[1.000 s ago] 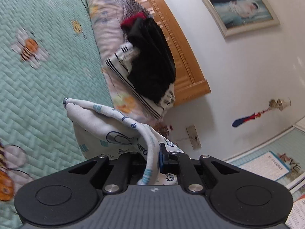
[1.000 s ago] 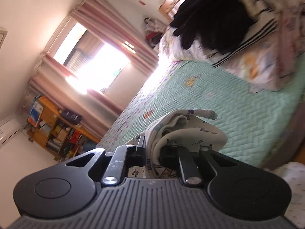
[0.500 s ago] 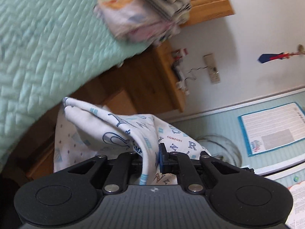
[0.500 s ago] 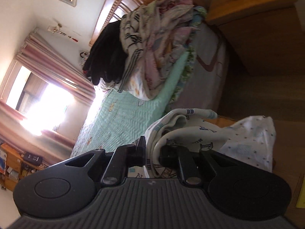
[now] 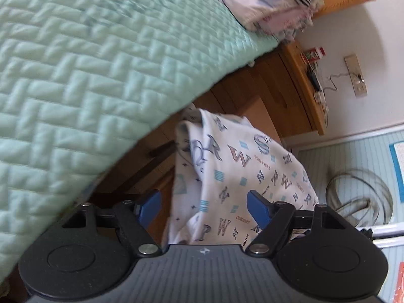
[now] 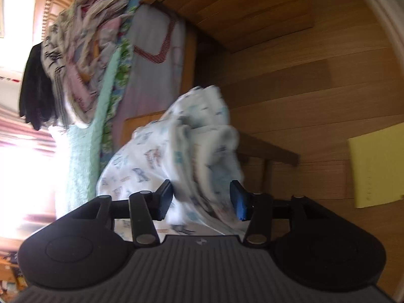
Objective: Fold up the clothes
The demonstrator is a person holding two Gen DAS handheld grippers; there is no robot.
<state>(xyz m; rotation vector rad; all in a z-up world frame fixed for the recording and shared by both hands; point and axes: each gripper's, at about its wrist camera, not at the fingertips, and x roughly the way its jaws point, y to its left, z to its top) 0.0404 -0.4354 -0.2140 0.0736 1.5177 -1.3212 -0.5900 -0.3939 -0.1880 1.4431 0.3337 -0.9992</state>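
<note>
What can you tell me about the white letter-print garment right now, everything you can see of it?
The white letter-print garment is soft, thin-looking fabric, white with blue and grey letters, small blue squares and the word COMFORT. It is bunched and draped in folds beside the bed edge, above the wooden floor. It hangs between the blue pads of the left gripper and likewise of the right gripper, both jaws opening, pads no longer pressing it. What supports it underneath is hidden.

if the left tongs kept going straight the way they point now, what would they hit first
Most likely the white letter-print garment, which lies right between the opening left tongs and just ahead of them. Behind it looks like a wooden bedside cabinet and floor, though depth is hard to judge.
</note>
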